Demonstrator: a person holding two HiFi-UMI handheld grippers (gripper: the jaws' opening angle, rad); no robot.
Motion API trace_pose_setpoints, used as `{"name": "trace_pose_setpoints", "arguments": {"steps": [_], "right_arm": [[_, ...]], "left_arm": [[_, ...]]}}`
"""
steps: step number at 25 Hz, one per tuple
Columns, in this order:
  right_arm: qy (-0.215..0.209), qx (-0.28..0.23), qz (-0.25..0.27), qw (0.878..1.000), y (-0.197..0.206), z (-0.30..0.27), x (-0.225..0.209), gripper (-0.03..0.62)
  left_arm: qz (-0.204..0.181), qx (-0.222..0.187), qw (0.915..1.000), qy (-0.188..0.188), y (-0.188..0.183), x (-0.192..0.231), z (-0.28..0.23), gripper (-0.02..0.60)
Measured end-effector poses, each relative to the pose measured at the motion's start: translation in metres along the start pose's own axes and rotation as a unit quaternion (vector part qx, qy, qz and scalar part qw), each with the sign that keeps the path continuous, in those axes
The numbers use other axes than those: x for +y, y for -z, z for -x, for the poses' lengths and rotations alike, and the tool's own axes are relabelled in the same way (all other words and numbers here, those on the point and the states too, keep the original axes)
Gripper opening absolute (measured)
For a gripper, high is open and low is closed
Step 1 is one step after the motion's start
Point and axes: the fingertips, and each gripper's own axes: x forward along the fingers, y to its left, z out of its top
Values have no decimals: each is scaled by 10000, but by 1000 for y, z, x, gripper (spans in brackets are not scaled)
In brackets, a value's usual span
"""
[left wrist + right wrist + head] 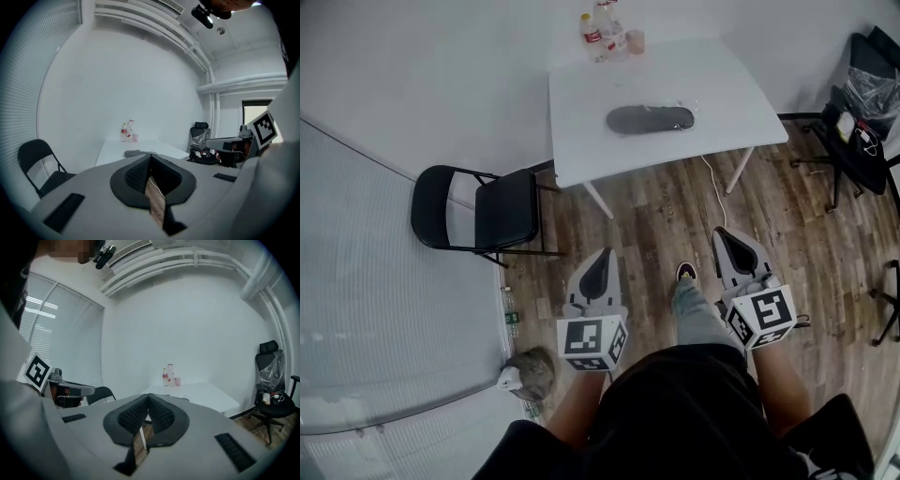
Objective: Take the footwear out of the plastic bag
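From the head view, one white table [581, 141] stands on the wooden floor, and on it lies one dark piece of footwear [650, 119] inside a clear plastic bag, near the table's middle. Two bottles [602, 33] and one pink cup [636, 40] stand together at the far edge. One black folding chair [478, 211] stands left of the table, and one office chair [861, 112] stands at the right. The left gripper [602, 258] and the right gripper [725, 236] are held low over the floor, well short of the table, each with its jaws together and nothing in them. The left gripper view shows its jaws [150, 156] pressed shut and empty, with the footwear [133, 153] far ahead on the table [110, 154]. The right gripper view shows the same: jaws [148, 397] closed on nothing, with the two bottles [168, 376] and the cup [177, 380] beyond them.
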Motion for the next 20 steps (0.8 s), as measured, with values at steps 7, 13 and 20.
{"name": "trace_pose_setpoints", "arguments": {"steps": [7,13,20], "right_arm": [[14,227,-87,9997,-6,-68,-73,14],[-77,235,-86,9997,-19,-127,-126,14],[-155,262,-138,9994,-23,-168,-170,14]], "left_arm": [[-195,242,9995,-23,-26,4,-102,20],[-329,316,9988,-147,-49,12,-179,21],[-687,467,9962,-266,-61,12,-241,21]]}}
